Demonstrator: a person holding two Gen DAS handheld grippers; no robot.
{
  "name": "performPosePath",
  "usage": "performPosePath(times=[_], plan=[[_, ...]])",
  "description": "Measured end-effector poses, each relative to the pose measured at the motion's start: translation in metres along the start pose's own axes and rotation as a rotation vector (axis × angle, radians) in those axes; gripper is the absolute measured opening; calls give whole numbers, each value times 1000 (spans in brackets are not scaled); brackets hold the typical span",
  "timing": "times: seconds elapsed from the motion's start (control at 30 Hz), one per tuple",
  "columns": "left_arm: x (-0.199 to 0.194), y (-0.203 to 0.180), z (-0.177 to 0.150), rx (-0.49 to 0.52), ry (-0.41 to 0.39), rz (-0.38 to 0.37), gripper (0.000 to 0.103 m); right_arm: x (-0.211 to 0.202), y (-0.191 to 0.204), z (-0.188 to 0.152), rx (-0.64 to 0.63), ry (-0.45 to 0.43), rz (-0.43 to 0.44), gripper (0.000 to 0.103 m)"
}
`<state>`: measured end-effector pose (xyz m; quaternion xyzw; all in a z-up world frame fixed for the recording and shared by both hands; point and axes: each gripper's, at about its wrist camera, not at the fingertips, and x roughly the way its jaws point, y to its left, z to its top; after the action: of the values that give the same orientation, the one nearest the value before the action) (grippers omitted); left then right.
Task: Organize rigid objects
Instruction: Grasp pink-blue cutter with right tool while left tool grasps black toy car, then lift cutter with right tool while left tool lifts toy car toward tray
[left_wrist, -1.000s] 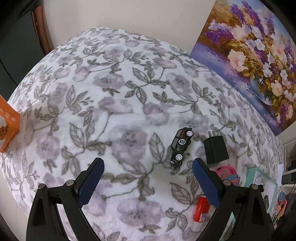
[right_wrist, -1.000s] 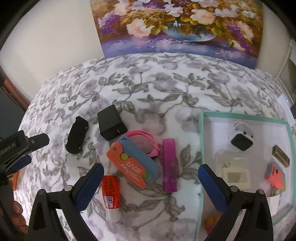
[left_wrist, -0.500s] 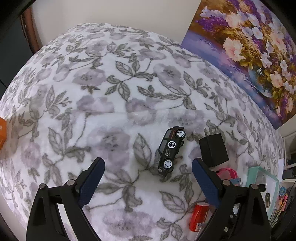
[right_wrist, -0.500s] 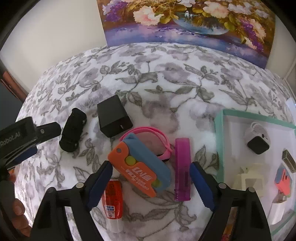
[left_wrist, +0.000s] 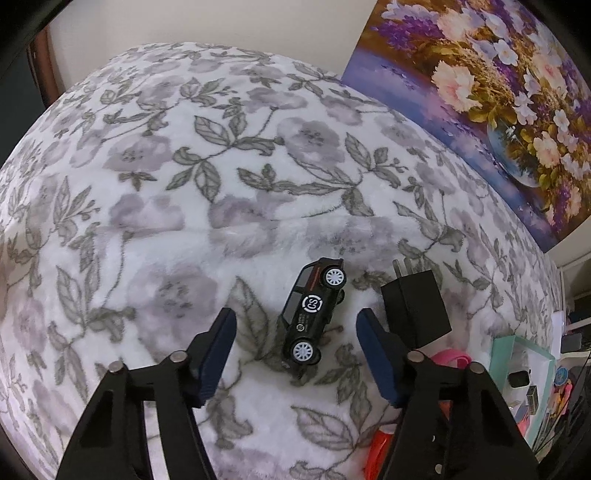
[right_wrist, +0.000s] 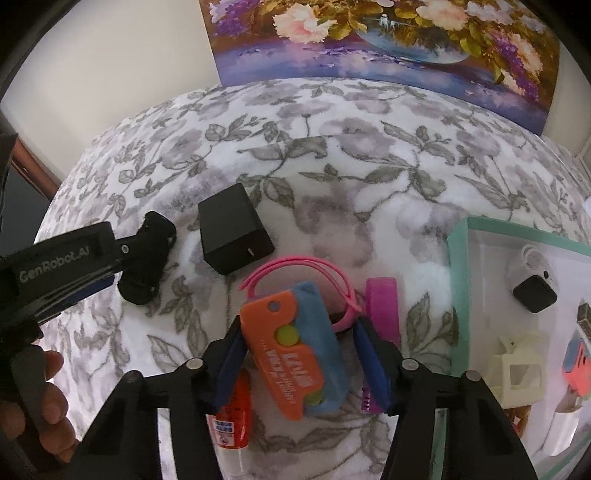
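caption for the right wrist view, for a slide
Right gripper closing around an orange-and-blue toy on a floral blanket, teal-rimmed tray to the right.

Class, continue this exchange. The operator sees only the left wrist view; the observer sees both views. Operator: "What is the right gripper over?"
Observer: The right gripper straddles an orange-and-blue case. Its jaws have just been closing but have not yet clamped it.
Operator: Anything beside the case?
Observer: A magenta bar lies just right of it.
Operator: And in the tray?
Observer: A cream box sits in the teal tray.
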<state>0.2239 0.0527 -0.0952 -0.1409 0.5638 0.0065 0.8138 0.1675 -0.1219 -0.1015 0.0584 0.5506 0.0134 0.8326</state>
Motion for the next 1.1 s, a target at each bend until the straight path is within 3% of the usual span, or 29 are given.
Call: performPosePath(times=[0.13, 0.2, 0.23, 0.87, 0.9, 0.93, 1.1], plan=[[6, -3, -1, 9, 6, -5, 53, 0, -2, 0, 10, 0, 14, 59], [8, -3, -2, 16, 13, -3, 32, 0, -2, 0, 11, 0, 15, 59], [8, -4, -2, 20, 15, -10, 31, -1, -3, 0, 12, 1, 17, 59], [-45, -24, -13, 46, -64, 4, 30, -25, -20, -10, 69, -7, 80, 58], [-49, -27, -14, 50, -72, 4, 30, -29, -21, -11, 73, -14, 84, 57], [-53, -29, -16, 53, -78, 3, 30, -32, -22, -12, 76, -20, 87, 44], [-70, -43, -26, 80, -102, 3, 30, -42, -28, -15, 80, -29, 71, 44]])
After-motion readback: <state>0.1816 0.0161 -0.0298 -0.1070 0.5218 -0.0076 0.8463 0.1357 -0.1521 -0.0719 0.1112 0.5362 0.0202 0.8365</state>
